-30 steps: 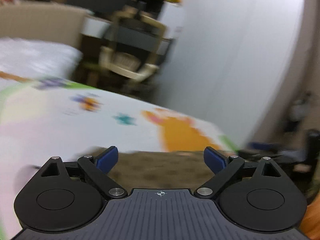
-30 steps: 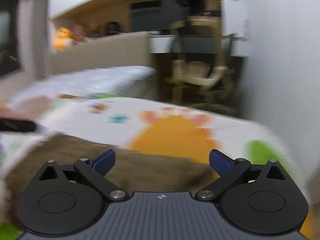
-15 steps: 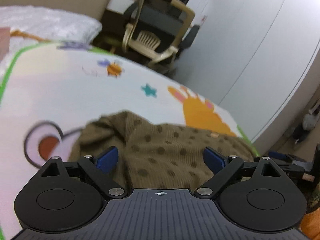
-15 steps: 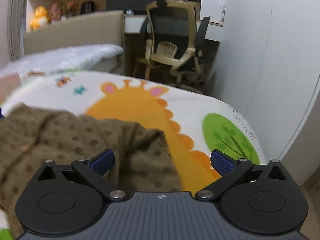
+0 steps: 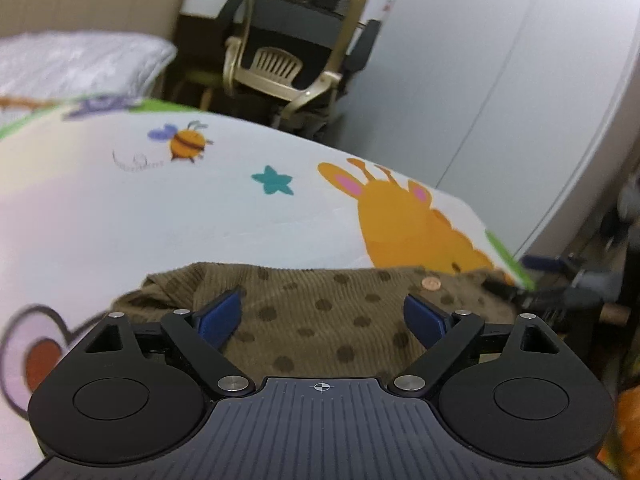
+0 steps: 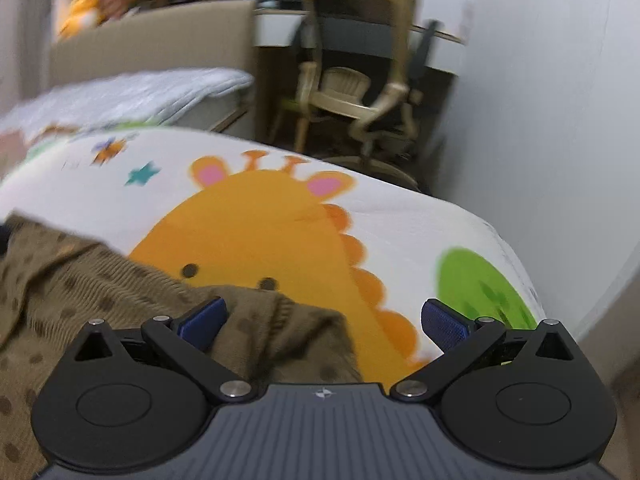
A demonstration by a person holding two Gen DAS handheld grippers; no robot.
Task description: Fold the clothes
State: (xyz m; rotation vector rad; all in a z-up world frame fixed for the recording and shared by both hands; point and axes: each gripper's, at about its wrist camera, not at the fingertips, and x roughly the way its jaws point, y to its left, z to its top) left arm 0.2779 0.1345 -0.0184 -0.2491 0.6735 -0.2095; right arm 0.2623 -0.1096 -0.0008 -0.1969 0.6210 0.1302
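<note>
A brown knitted garment with dark dots (image 5: 320, 312) lies crumpled on a white cartoon-print bed cover (image 5: 180, 208). A small copper button (image 5: 430, 282) shows near its far right edge. My left gripper (image 5: 322, 318) is open and empty, its blue pads just above the garment's middle. In the right wrist view the same garment (image 6: 100, 292) fills the lower left, over the cover's orange giraffe print (image 6: 260, 232). My right gripper (image 6: 322, 320) is open and empty, over the garment's right end.
A beige office chair (image 5: 296, 60) stands beyond the bed's far edge, next to a white wardrobe wall (image 5: 500, 60). A grey quilted pillow (image 5: 80, 60) lies at the back left. The bed's right edge (image 6: 520, 264) drops off beside the wall.
Both grippers dipped down over the garment and have now tilted back up a little. The views are steadier than a second ago. Both jaws stayed open.
</note>
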